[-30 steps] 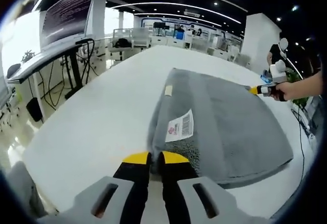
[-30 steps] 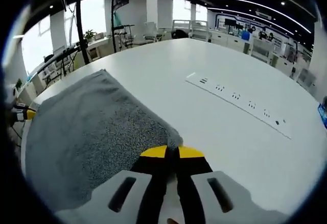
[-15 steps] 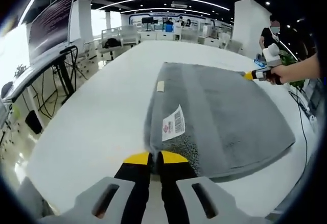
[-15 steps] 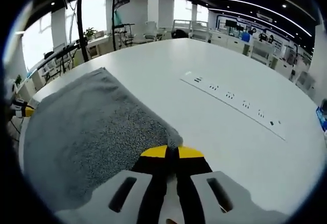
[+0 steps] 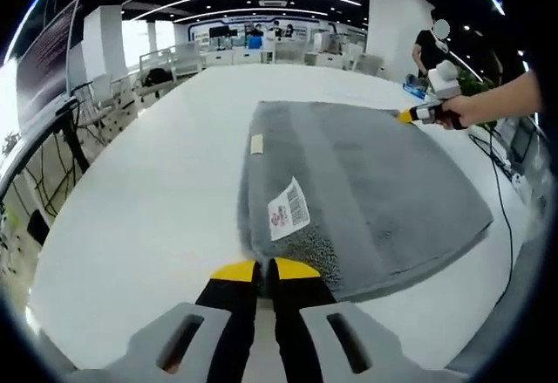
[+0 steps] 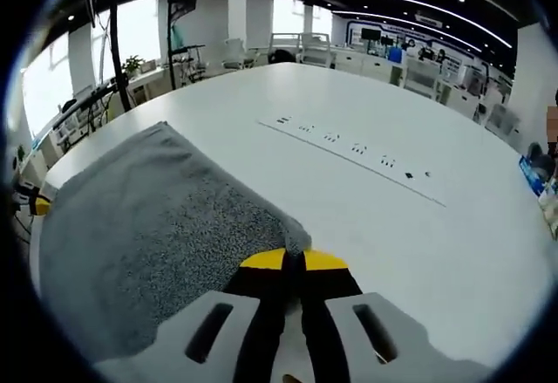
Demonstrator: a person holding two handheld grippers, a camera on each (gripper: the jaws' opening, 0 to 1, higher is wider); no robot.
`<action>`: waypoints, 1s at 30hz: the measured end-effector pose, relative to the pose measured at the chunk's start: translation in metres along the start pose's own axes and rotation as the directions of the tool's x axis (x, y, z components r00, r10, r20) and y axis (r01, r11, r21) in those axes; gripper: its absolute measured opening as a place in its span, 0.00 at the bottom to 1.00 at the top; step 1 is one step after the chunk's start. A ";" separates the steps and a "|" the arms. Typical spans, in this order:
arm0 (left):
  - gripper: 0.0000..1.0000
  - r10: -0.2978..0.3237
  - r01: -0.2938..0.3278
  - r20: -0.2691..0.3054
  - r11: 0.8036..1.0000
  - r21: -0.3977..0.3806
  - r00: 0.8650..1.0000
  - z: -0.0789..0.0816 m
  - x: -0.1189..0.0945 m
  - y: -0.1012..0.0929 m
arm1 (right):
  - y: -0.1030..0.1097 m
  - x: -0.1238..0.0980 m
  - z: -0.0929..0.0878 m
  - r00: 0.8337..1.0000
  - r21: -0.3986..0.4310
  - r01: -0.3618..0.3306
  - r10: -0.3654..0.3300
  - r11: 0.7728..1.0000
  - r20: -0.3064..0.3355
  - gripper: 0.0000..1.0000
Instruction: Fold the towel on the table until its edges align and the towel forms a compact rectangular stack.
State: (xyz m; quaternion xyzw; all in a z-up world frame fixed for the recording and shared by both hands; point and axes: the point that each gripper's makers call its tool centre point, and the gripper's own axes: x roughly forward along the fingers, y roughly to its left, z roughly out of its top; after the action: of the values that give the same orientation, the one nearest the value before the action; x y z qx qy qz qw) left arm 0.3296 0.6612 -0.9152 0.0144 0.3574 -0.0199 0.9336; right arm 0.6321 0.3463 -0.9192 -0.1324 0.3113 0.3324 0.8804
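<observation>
**Both grippers pinch towel corners**

The grey terry towel (image 5: 366,191) lies flat on the white table (image 5: 148,226), its white barcode label (image 5: 288,210) facing up; left gripper (image 5: 256,269) clamps the near corner; right gripper (image 6: 294,259) clamps another corner, jaws tight; a white inset socket strip (image 6: 353,154) runs beyond.

socket strip (image 6: 353,149) set flush in white table (image 5: 148,217); office desks (image 6: 410,73) behind.
</observation>
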 end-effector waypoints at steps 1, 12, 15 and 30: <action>0.06 -0.015 0.015 -0.006 1.000 0.015 1.000 0.000 0.001 -0.005 | -0.009 -0.005 -0.004 1.000 0.002 0.006 -0.006 1.000 -0.001 0.03; 0.06 -0.119 0.122 -0.034 0.987 0.106 0.992 0.008 0.005 -0.072 | -0.062 -0.042 -0.038 0.998 0.050 0.064 -0.064 0.997 -0.006 0.03; 0.06 -0.168 0.175 -0.055 0.970 0.169 0.984 0.009 0.005 -0.095 | -0.081 -0.051 -0.049 0.997 0.057 0.077 -0.076 0.995 -0.013 0.03; 0.05 -0.247 0.261 -0.085 0.924 0.277 0.965 0.004 0.000 -0.173 | -0.121 -0.081 -0.073 0.996 0.074 0.083 -0.082 0.994 -0.019 0.03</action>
State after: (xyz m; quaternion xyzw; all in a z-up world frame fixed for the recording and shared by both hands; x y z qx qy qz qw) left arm 0.3239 0.4884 -0.9138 0.1033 0.3720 -0.1920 0.9023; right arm 0.6318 0.1839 -0.9208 -0.1149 0.3249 0.2828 0.8951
